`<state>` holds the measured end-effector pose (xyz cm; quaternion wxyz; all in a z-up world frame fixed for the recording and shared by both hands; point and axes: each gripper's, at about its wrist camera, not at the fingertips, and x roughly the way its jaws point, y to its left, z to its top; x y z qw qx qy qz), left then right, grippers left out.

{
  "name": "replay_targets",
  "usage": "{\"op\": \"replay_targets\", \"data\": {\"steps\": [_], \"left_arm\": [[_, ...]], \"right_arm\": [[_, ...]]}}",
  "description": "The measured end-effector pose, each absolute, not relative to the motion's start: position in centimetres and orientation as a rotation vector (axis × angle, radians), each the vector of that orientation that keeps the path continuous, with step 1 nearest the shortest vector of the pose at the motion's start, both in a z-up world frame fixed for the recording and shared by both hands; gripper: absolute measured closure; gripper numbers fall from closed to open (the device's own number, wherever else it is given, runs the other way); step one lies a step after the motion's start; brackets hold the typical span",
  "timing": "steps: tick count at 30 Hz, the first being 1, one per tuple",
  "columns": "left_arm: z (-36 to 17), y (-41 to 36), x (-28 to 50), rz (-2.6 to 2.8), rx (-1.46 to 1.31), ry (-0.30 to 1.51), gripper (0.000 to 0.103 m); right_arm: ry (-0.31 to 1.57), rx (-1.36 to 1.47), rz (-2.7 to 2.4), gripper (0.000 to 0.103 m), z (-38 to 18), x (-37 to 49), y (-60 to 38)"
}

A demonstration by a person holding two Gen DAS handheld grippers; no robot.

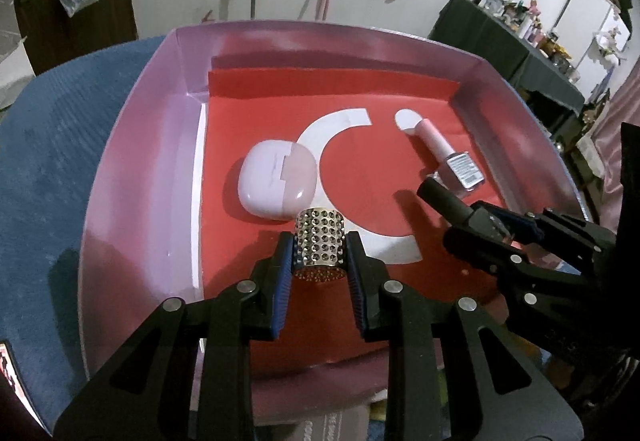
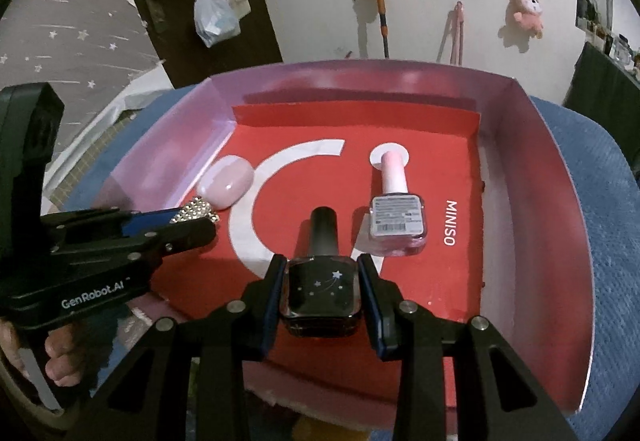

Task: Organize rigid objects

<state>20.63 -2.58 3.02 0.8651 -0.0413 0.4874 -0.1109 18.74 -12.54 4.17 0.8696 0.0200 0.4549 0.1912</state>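
Left wrist view: left gripper [image 1: 320,255] clamps a studded gold cylinder [image 1: 319,241], right gripper [image 2: 322,291] grips a black star-printed polish bottle [image 2: 322,289], both over the pink-walled red tray [image 1: 136,145]. Placing step; next, lower and release clear of neighbours.

Pink bottle's label [image 2: 397,216] unreadable

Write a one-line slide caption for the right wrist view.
Right gripper carries a black nail polish bottle over the red-lined box, beside a pink bottle.
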Motion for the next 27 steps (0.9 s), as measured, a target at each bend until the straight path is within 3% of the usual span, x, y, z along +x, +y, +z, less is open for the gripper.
{"op": "replay_targets", "data": {"steps": [27], "left_arm": [[2.0, -2.2, 22.7, -0.197, -0.090, 1.017, 0.079]], "right_arm": [[0.953, 0.055, 0.280, 0.065, 3.1, 20.9, -13.8]]}}
